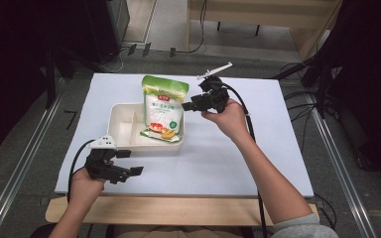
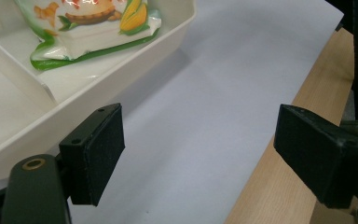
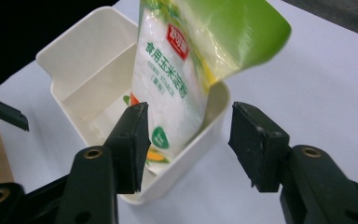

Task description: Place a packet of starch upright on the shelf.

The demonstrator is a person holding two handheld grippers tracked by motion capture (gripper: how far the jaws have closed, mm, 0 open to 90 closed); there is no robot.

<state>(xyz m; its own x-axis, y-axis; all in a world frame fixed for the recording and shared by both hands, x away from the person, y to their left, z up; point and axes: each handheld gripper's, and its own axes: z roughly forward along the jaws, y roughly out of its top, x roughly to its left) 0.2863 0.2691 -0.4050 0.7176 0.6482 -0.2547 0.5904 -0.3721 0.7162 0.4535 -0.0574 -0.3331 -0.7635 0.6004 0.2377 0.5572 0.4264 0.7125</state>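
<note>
Green and white starch bag [image 1: 163,106] with corn picture, lying slanted in the cream divided tray [image 1: 120,130], bottom in right compartment, top leaning over far rim

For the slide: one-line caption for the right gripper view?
Right gripper open, facing the starch pouch leaning in the white divided bin.

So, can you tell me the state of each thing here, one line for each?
Pouch: sealed, lower end in the tray, top leaning over the far rim, not held.
Tray: upright on the table, left compartment empty.
Left gripper: open, nothing between its fingers.
Right gripper: open, beside the pouch, not gripping it.
</note>
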